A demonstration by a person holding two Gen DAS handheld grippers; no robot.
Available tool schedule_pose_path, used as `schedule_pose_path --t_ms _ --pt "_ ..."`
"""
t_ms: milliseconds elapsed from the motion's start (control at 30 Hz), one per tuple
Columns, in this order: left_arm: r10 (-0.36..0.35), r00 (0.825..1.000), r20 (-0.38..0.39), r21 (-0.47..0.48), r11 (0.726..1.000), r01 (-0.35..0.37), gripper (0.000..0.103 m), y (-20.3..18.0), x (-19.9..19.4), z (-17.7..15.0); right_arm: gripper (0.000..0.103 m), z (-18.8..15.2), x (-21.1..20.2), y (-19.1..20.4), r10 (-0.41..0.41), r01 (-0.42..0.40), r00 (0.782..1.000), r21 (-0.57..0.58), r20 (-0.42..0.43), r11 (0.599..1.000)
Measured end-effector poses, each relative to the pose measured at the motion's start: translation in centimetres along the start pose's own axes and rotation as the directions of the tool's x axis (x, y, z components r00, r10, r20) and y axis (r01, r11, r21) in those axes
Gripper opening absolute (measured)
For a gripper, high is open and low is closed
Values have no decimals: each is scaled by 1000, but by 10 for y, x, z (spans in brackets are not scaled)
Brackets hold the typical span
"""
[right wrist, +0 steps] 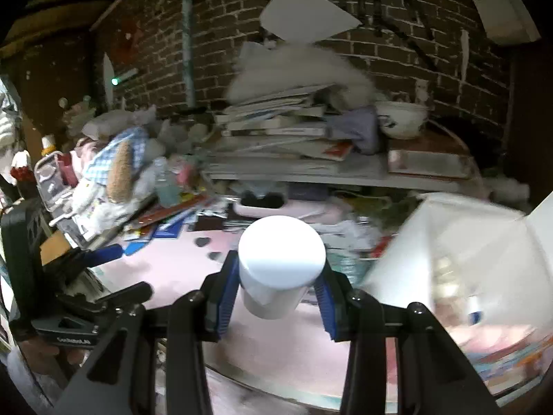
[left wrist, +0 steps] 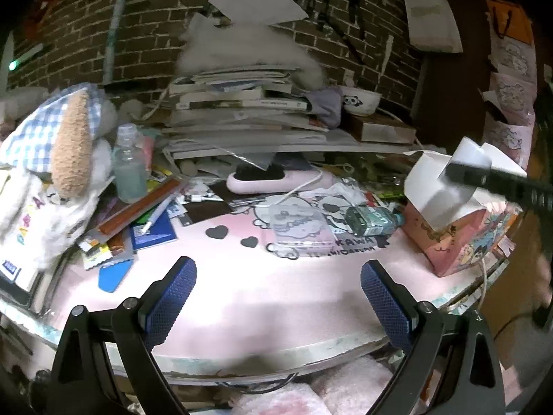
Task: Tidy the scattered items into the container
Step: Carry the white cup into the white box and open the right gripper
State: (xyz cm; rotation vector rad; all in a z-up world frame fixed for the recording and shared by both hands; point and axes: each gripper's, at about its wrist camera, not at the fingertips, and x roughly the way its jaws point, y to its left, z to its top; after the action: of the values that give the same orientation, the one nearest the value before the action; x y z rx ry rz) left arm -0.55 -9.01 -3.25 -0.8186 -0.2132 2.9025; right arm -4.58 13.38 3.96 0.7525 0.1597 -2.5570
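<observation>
2 tongs angled down, right tongs [right wrist: 276, 278] clamping white jar [right wrist: 280, 259], left tongs [left wrist: 278, 299] wide, empty

A dark brick wall [left wrist: 145, 34] stands behind the bench. A tall stack of books and papers [left wrist: 242, 103] lies against it, with a white panda-printed ceramic bowl [left wrist: 361, 100] just beside the stack.

The white jar [right wrist: 281, 266] looks like smooth, glossy plastic. Blue pads [left wrist: 171, 299] are rough, cross-hatched rubber. The pink mat [left wrist: 262, 294] is matt, the wall [left wrist: 145, 27] coarse brick.
</observation>
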Motion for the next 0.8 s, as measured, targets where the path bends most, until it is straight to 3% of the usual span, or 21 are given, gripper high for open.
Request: schedule_pose_path --t_ms 200,333,600,700,733,800 --pt "-30 999 -31 26 999 31 95 -15 13 2 38 26 -13 -50 -140 140 986 -7 -91 990" --pt "-49 998 -42 37 998 51 95 -22 18 1 38 39 -9 -80 -251 248 947 -42 -201 968" --pt "-56 997 -44 41 997 58 95 -25 18 2 38 38 34 -125 -322 300 804 -128 -499 945" --pt "-53 998 -45 41 998 55 95 -25 18 2 38 28 46 -136 -319 295 754 -137 -574 946" --pt "-53 998 -45 40 998 55 95 -24 17 2 38 23 51 -143 -319 297 729 -140 -606 945" --pt "-53 998 -45 37 998 54 95 -23 17 1 38 19 58 -151 -322 303 701 -144 -636 942"
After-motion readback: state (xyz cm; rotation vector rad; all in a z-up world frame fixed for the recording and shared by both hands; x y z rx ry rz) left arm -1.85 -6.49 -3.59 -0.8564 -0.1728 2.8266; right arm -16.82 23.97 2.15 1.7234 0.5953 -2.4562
